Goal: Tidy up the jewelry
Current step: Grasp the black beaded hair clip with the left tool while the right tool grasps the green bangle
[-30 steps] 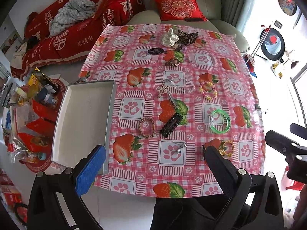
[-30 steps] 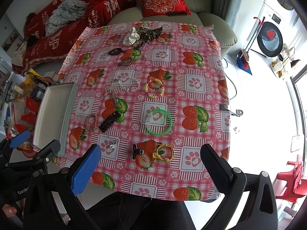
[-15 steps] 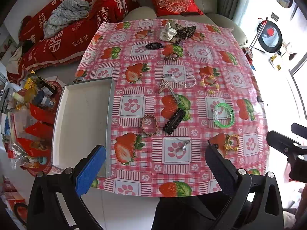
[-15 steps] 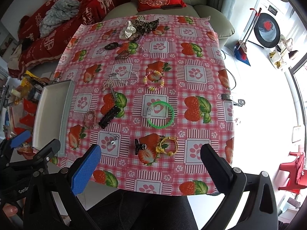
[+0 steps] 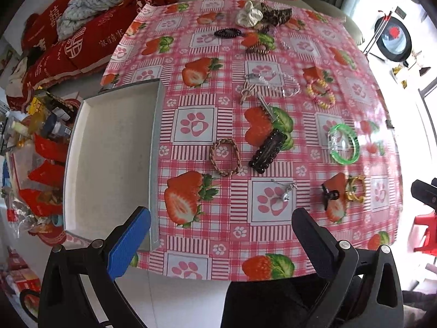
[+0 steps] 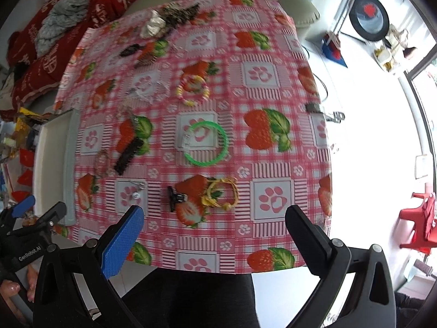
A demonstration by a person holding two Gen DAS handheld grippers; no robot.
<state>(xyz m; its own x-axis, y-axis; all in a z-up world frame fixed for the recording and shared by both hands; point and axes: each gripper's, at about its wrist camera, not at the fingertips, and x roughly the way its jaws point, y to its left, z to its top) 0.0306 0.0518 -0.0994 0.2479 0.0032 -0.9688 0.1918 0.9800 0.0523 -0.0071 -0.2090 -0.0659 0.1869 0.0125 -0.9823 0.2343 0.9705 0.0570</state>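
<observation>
Jewelry lies scattered on a pink strawberry tablecloth [image 5: 196,101]. A braided brown bracelet [image 5: 225,156], a black beaded hair clip [image 5: 268,151], a green bangle [image 5: 343,144] and a yellow bracelet [image 5: 355,188] lie near the front. An empty white tray [image 5: 109,153] sits at the table's left edge. My left gripper [image 5: 221,224] hangs open over the front edge, holding nothing. My right gripper [image 6: 214,222] is open too, just short of the yellow bracelet [image 6: 221,192] and a small black claw clip [image 6: 174,198]. The green bangle [image 6: 204,143] lies further in.
Scrunchies [image 5: 250,13] and more hair ties lie at the table's far end. A red-covered sofa [image 5: 68,27] stands behind on the left, and a cluttered heap [image 5: 32,136] sits left of the tray. A red stool [image 6: 420,224] stands on the floor at the right.
Both grippers have come forward and lower toward the table, so the jewelry looks larger. The right view has swung right and is blurred. Nothing was picked up.
</observation>
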